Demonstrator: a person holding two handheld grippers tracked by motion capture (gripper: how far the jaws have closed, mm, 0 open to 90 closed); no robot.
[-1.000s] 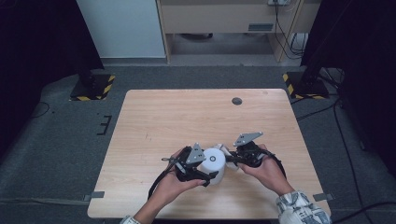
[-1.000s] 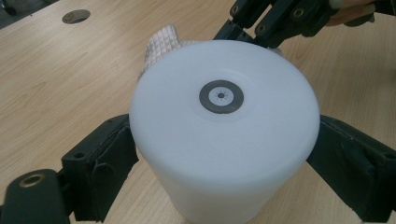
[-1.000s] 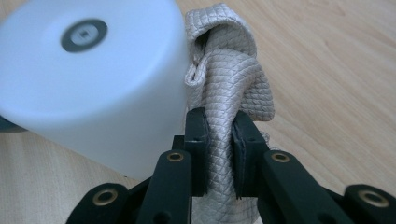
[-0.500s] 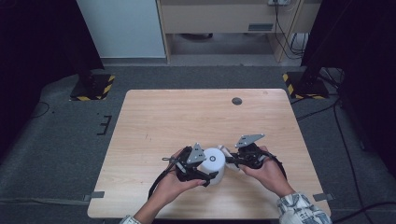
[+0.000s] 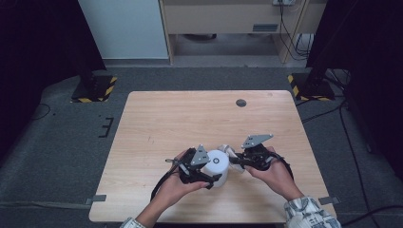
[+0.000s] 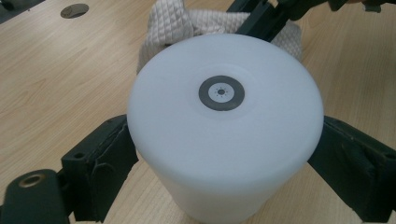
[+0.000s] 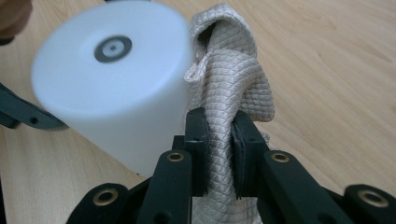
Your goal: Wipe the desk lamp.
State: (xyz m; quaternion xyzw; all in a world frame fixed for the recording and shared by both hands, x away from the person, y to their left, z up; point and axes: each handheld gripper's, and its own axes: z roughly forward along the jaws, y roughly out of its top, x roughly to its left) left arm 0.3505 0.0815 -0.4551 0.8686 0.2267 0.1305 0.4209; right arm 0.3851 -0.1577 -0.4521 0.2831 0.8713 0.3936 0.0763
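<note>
Both grippers sit close together near the front of the wooden table (image 5: 157, 123), one in each of the person's hands. Biggest after the table is the white plastic cup (image 6: 224, 135). It lies tipped over, with its flat bottom and small grey ring facing the camera on the left gripper (image 5: 209, 172). That gripper's two black jaws stand wide and press on the cup's two sides, so it holds the cup. Next comes the beige quilted cloth (image 7: 233, 102). It is bunched up and touches the side of the cup. On the right gripper (image 7: 219, 156), the jaws squeeze tight on the cloth. A small dark round spot (image 5: 241, 102) sits far back on the table.
</note>
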